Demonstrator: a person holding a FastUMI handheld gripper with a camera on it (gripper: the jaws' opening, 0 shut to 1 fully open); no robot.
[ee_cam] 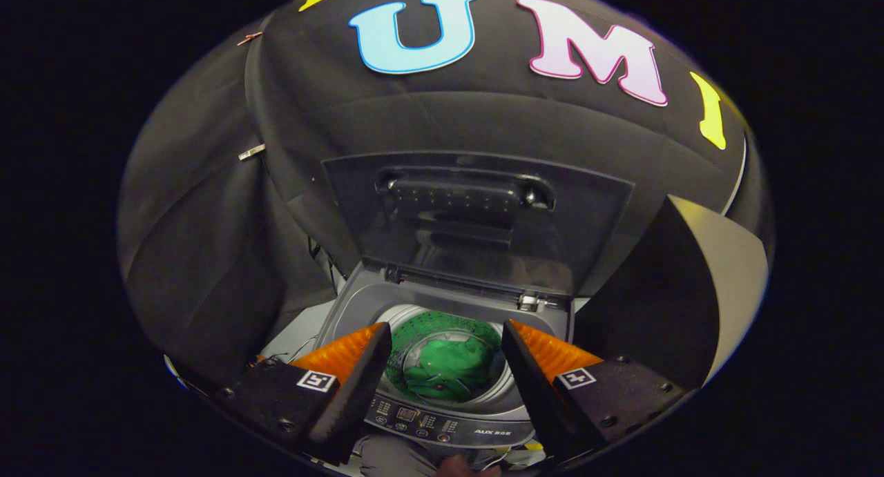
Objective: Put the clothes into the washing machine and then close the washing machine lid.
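The tongs (445,366) hang spread wide above the top-loading washing machine (359,304), pinching nothing, their two fingers (352,380) framing the tub opening. Under the fingertips, along the machine's near edge, runs the control panel (442,422) with its small buttons and display. Just beyond it, between the fingers, the green garment (449,366) lies crumpled at the bottom of the drum (442,325), whose perforated wall curves around it. At the machine's far edge the hinged lid (476,215) stands raised, upright against the black cloth wall, its inner handle recess (466,194) facing forward.
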